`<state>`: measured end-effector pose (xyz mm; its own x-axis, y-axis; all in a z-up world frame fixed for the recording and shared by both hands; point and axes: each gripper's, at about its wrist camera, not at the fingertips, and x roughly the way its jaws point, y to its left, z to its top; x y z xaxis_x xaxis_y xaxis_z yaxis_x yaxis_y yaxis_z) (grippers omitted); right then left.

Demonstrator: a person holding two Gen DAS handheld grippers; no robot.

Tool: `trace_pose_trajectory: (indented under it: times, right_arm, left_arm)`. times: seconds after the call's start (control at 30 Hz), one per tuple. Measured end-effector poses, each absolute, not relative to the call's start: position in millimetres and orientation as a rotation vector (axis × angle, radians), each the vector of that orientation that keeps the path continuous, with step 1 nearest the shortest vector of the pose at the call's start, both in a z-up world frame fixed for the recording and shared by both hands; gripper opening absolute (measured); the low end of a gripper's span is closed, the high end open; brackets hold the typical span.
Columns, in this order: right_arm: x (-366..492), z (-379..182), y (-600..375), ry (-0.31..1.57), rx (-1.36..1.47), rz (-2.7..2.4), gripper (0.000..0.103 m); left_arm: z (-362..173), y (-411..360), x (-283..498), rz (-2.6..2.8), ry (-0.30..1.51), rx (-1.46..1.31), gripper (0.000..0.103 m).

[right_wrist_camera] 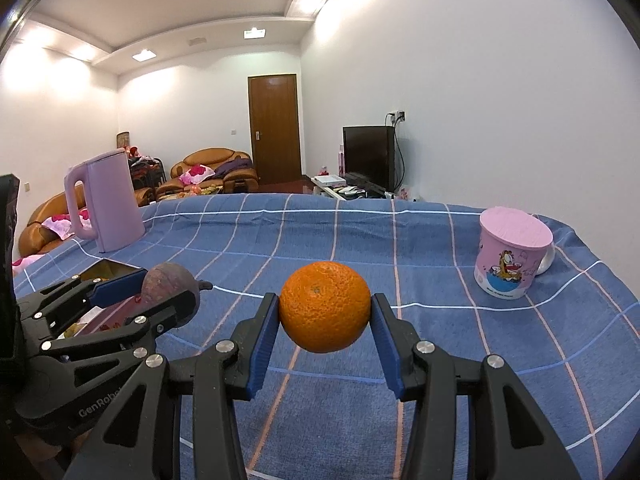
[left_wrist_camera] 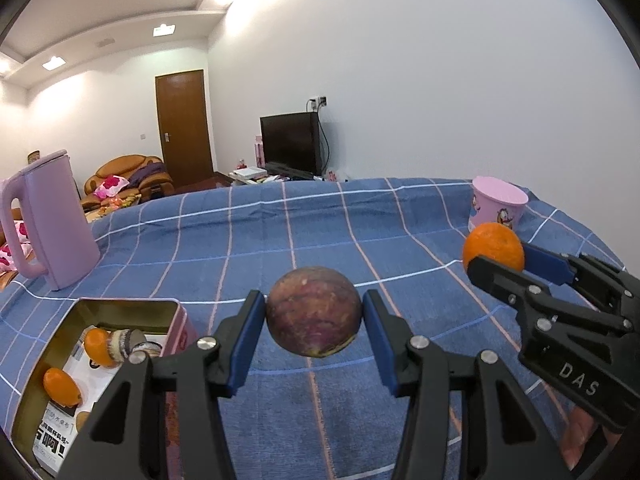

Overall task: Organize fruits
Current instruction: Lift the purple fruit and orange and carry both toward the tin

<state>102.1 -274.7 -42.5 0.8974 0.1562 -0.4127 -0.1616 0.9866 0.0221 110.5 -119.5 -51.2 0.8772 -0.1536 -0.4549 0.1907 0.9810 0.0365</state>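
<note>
Grippers: two, both raised over the blue checked cloth point(left_wrist_camera: 280, 232).
Left gripper point(left_wrist_camera: 314, 312): clamped on one purple fruit point(left_wrist_camera: 313, 311).
Right gripper point(right_wrist_camera: 325, 307): clamped on one orange point(right_wrist_camera: 325, 306).
Tin box point(left_wrist_camera: 176, 320): one, open, at lower left; two oranges point(left_wrist_camera: 62, 386) visible inside.
Kettle point(left_wrist_camera: 52, 220): one, pink.
Mug point(right_wrist_camera: 512, 256): one, pink, lidded.

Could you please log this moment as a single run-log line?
left gripper: shut on round purple-brown fruit | right gripper: shut on round orange | both held above blue checked cloth | open pink tin: two oranges inside
</note>
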Motion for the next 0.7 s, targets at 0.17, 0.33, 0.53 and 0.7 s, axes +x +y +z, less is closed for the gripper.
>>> trace_pose_trajectory:
  times: [0.17, 0.33, 0.53, 0.7]
  right_arm:
    - [99.1, -41.0, -273.7, 0.411, -0.013, 0.167, 0.048]
    - [96.2, -41.3, -273.9, 0.399, -0.013, 0.165, 0.048]
    - [93.6, -40.2, -274.3, 0.382, -0.012, 0.163, 0.048]
    - [89.5, -39.4, -274.1, 0.371, -0.012, 0.162, 0.048]
  left_arm:
    - [-49.7, -119.9, 109.1, -0.173, 0.453, 0.082, 0.053]
    - [-48.2, -120.2, 107.7, -0.169, 0.438, 0.081, 0.053]
    - [-47.7, -118.8, 102.8, -0.164, 0.418, 0.079, 0.053]
    - [-47.8, -116.5, 99.9, -0.159, 0.409, 0.074, 0.053]
